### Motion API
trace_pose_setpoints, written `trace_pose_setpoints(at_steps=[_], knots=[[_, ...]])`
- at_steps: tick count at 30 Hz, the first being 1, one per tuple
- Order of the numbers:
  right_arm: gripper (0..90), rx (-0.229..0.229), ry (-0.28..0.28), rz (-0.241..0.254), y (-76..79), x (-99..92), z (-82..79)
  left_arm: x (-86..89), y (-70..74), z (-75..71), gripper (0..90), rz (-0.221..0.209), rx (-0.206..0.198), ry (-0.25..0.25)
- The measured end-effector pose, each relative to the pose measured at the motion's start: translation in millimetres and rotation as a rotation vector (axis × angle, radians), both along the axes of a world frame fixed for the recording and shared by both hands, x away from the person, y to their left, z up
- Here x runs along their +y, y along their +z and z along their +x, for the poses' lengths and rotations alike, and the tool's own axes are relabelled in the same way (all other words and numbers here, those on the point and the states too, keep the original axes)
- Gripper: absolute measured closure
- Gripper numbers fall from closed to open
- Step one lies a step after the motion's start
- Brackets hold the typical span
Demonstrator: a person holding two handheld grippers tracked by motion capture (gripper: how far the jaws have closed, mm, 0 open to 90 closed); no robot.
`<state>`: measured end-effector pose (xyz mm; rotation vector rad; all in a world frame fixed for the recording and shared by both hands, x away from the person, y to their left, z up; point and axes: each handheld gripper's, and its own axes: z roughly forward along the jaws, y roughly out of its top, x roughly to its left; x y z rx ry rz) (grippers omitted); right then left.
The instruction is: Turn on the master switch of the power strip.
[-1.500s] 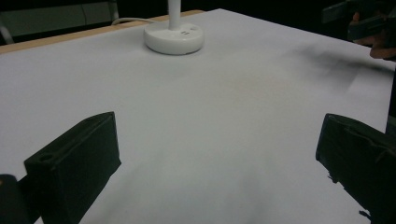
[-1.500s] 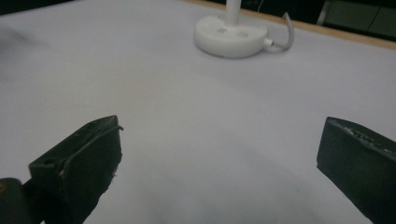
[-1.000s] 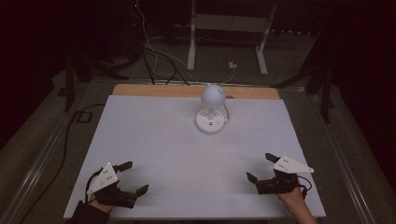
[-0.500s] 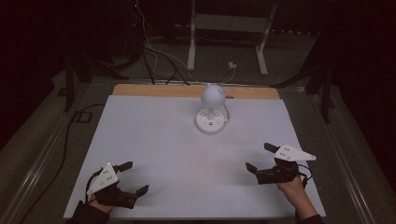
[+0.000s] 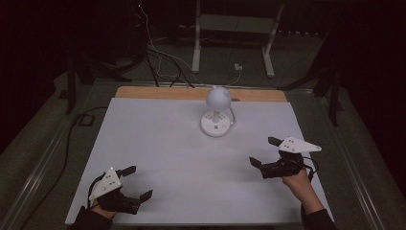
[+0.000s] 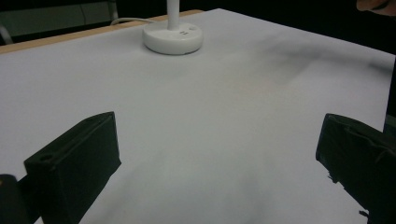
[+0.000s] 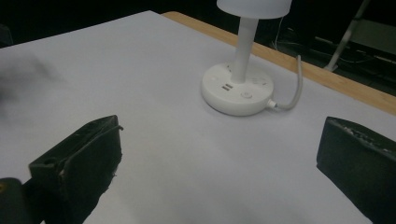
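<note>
If I reach far with right gripper (image 5: 267,153), wide open, empty, could topple lamp (image 5: 217,113); left gripper (image 5: 135,182) same, idle on tabletop (image 5: 158,143).

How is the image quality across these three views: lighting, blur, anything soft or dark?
High view: dim overall, surroundings nearly black, the white table evenly lit, no glare. Left gripper view: soft grey shadow smears across the table toward the far right; the near jaws are slightly blurred. Right gripper view: the lamp is fairly sharp, its shade cut off at the top, a dark smudge at the left edge.

White lamp (image 5: 218,112) on white table (image 5: 158,143)
</note>
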<state>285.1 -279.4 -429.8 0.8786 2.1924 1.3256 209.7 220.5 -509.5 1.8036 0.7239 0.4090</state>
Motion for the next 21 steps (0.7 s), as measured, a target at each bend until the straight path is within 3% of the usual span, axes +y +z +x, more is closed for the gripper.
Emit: trace_pose_setpoints(at_steps=[21], knots=[[0.1, 0.011, 0.028, 0.011, 9.7, 27.4, 33.1, 0.3, 0.5, 0.0, 0.2, -0.001, 0.0, 0.0]])
